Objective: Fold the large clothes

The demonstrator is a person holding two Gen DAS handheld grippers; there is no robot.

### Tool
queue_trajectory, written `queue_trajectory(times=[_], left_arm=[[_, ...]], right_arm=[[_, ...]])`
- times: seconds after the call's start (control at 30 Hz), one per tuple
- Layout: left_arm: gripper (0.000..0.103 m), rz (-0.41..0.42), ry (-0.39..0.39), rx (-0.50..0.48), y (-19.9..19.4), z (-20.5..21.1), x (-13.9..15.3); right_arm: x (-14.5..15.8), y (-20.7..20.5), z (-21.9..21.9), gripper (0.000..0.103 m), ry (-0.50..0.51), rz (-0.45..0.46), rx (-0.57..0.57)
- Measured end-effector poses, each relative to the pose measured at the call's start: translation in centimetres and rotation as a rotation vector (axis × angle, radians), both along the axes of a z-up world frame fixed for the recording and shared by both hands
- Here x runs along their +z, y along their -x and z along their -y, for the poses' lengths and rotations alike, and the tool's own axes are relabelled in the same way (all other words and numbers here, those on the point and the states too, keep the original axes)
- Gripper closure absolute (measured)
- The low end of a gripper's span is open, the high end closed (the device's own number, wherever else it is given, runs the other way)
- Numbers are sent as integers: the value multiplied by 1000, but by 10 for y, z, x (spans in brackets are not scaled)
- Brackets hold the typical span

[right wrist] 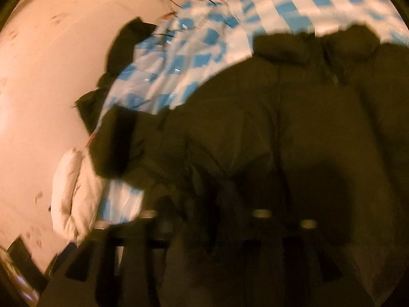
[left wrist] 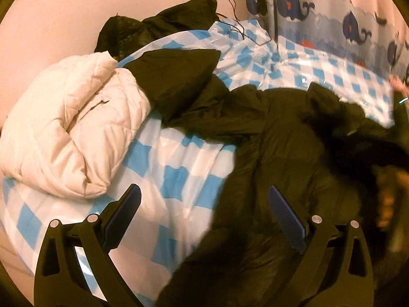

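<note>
A large dark puffer jacket point(left wrist: 281, 140) lies spread on the blue-and-white checked cover point(left wrist: 179, 174), with one sleeve reaching left toward a folded white quilted jacket point(left wrist: 71, 122). My left gripper point(left wrist: 204, 204) hangs open above the dark jacket's left edge, with nothing pinched between its blue pads point(left wrist: 286, 215). The right wrist view is blurred. In it the same dark jacket point(right wrist: 281, 102) fills most of the frame. My right gripper point(right wrist: 204, 202) is low over the jacket, its arms standing apart. The fingertips are lost against the dark fabric.
Another dark garment point(left wrist: 158, 25) is bunched at the back by the pale wall. A black cable point(left wrist: 235, 12) runs from a wall outlet down onto the cover. A whale-print curtain point(left wrist: 319, 7) hangs behind the bed. The white jacket point(right wrist: 74, 192) sits at the bed's left edge.
</note>
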State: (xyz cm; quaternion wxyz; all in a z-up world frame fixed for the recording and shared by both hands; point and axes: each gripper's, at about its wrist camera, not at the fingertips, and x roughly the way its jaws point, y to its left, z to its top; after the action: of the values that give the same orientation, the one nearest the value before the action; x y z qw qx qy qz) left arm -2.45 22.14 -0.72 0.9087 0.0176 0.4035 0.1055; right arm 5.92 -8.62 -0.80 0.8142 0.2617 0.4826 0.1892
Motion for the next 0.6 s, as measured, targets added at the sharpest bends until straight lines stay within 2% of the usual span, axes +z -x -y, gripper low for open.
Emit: queue_trajectory(times=[0.07, 0.13, 0.2, 0.27, 0.33, 0.43, 0.53, 0.6], left_arm=[[7, -8, -19, 3, 1, -7, -4], [8, -5, -10, 18, 4, -16, -6], [8, -4, -32, 51, 8, -25, -9], [8, -10, -64, 71, 9, -30, -15], [8, -39, -68, 68, 10, -33, -24], [8, -103, -57, 35, 10, -31, -41], [8, -126, -67, 19, 14, -24, -50], [8, -131, -71, 9, 17, -16, -53]], right_arm=[[29, 35, 17, 36, 51, 71, -2], [61, 85, 49, 29, 137, 115, -17], [84, 138, 92, 24, 254, 118, -81], [96, 184, 136, 20, 340, 81, -155], [91, 232, 188, 17, 390, -34, -260], [63, 283, 232, 17, 342, -219, -306], [33, 304, 232, 17, 256, -337, -235], [18, 307, 219, 16, 282, -389, -175]])
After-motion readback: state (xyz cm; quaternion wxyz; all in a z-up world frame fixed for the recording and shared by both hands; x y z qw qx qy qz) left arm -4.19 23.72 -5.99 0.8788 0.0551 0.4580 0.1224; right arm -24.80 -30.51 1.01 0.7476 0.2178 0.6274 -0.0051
